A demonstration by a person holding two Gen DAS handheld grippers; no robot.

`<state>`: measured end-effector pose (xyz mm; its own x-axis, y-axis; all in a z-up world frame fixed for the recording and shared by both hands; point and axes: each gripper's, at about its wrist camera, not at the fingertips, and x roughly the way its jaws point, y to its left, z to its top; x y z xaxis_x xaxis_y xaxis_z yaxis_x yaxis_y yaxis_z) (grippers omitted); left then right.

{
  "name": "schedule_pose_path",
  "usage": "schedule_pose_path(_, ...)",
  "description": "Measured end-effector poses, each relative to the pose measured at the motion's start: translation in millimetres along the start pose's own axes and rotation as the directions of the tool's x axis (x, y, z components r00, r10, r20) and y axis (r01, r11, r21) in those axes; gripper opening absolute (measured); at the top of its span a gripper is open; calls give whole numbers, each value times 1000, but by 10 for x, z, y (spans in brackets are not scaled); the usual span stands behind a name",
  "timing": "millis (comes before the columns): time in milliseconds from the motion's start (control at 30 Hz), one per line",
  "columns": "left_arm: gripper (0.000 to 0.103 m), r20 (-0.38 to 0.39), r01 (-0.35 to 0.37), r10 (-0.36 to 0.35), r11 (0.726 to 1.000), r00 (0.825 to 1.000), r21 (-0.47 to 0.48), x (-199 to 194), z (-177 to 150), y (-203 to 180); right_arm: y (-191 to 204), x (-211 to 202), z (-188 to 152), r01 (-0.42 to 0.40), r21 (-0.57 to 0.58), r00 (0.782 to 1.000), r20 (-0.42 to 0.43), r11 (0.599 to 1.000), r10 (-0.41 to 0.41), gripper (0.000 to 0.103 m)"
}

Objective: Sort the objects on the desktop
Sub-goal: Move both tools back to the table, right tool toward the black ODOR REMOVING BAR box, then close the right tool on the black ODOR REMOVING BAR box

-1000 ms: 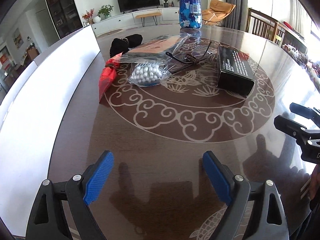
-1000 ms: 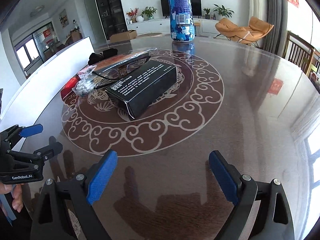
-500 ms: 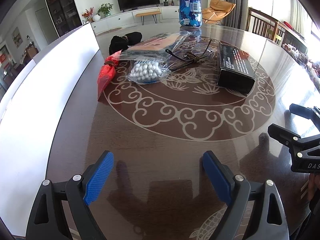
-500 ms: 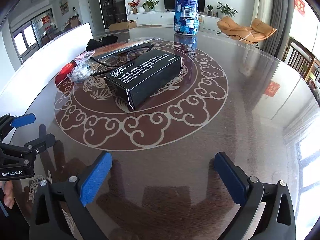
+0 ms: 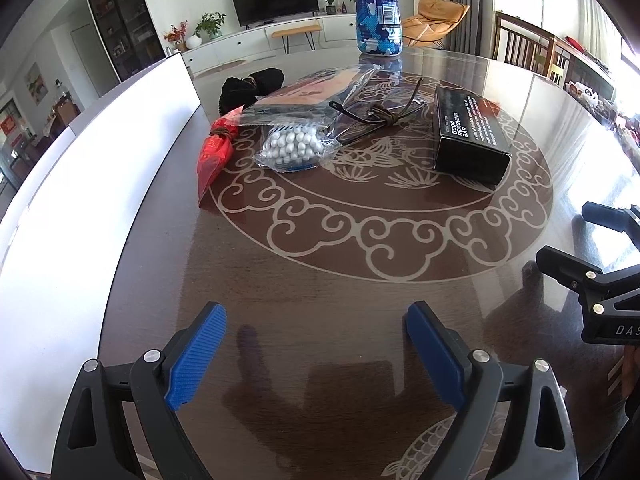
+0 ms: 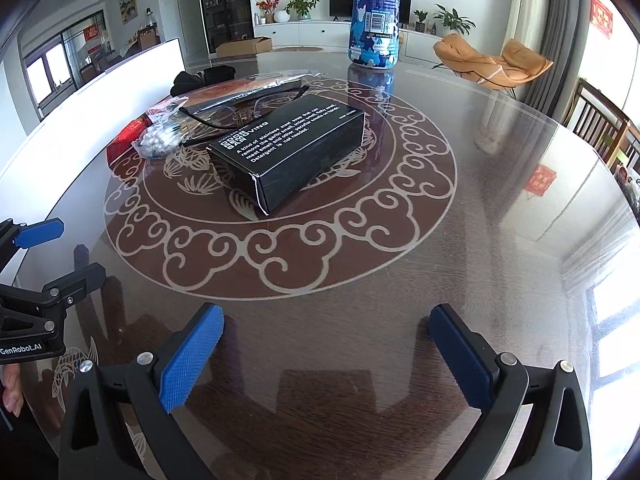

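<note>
On the dark round table [image 5: 312,264] lie a black box [image 5: 470,132] [image 6: 288,152], a bag of white beads [image 5: 292,148], a red packet [image 5: 214,156], glasses [image 5: 376,114], a flat clear packet [image 5: 308,96] and a black bundle [image 5: 248,86]. A blue patterned bottle [image 6: 374,20] stands at the far side. My left gripper [image 5: 314,316] hovers over bare table near the front edge, its jaws opening, nothing between them. My right gripper [image 6: 326,314] is open and empty, to its right, short of the box.
A white panel [image 5: 80,200] runs along the table's left side. Each gripper shows in the other's view: the right gripper [image 5: 568,232] at the right edge, the left gripper [image 6: 76,248] at the left edge. Wooden chairs [image 6: 600,124] stand beyond the table's right rim.
The right gripper's jaws have spread wider and its view has tipped slightly, bringing the box a little nearer. The left gripper has stayed in place.
</note>
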<state>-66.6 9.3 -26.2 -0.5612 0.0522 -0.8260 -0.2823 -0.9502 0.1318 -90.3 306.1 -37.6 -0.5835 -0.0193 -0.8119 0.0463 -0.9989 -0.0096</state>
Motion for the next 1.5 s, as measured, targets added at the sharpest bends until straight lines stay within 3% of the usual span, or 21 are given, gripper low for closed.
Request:
schedule_pose_path(67,103,-10,-8,8,1000,1000,-16,31,0,41,0,0,0,0,0,1000,0,1000,0,103)
schedule_pose_path(167,103,-36,81,-85,992,996,-94,111,-10,188,13,24,25,-5,-3,1000,-1,1000,5,103)
schedule_pose_path(200,103,-33,82,-86,990,996,-111,121,-15,224,26,45,59,-10,-3,1000,-7,1000,9,103)
schedule_pose_path(333,103,-21,80,-83,991,996,-110,155,-21,270,38,106,331,-154,113,988,6,982,154,103)
schedule_pose_path(433,103,-4,77,-78,991,997,-113,166,-24,259,94,139,610,-176,187,984,63,967,167,103)
schedule_pose_path(633,103,8,75,-75,990,997,-116,173,-8,257,431,592,1020,-40,146,997,-57,988,48,103)
schedule_pose_path(767,103,10,77,-77,990,997,-114,177,-2,259,352,663,1011,28,138,999,-38,990,-23,101)
schedule_pose_path(933,103,14,75,-74,990,997,-117,185,1,258,86,543,908,73,94,997,7,993,-74,62)
schedule_pose_path(1167,103,21,73,-71,990,997,-120,181,-2,254,-113,385,737,111,85,993,41,990,-115,62)
schedule_pose_path(1500,103,22,73,-71,990,997,-119,184,-4,254,-138,373,738,97,90,994,39,991,-101,62)
